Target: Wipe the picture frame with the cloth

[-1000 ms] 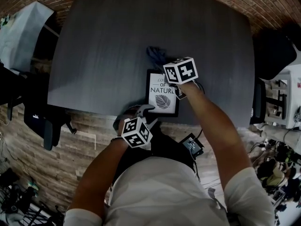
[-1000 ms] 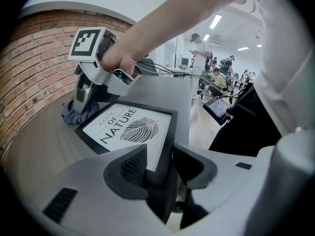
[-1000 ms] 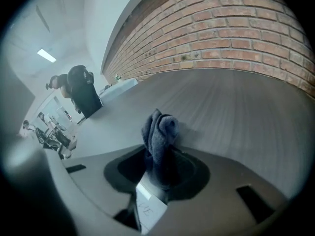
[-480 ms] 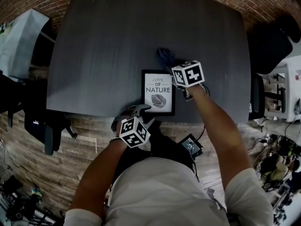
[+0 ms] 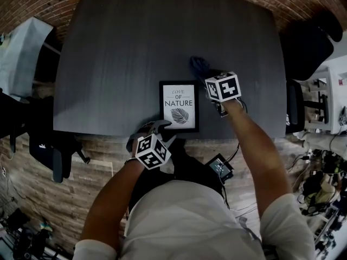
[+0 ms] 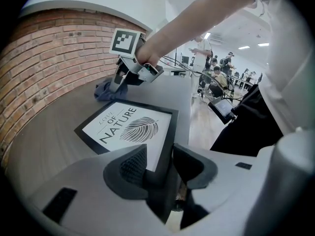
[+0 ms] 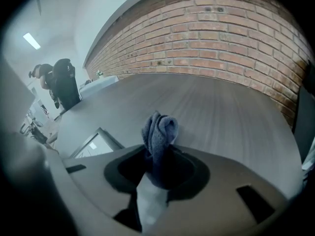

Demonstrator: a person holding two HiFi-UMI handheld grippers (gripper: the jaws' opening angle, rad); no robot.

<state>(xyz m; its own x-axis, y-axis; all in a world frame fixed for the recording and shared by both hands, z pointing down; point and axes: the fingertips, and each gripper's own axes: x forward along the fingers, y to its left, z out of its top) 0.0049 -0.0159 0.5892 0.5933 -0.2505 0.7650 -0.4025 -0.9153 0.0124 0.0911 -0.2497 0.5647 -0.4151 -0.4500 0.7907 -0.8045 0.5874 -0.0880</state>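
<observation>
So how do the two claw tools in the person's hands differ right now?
The left gripper is clamped on the near edge of the picture frame, while the right gripper pinches a bunched blue cloth. The left gripper sits at the near edge of the table; the right gripper is past the frame's far right corner, off the picture. Both angle down toward the table.

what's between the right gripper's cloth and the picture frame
Nothing visible: the right gripper holds the cloth by the far right corner of the picture frame, only table between. The left gripper clamps its near edge.
</observation>
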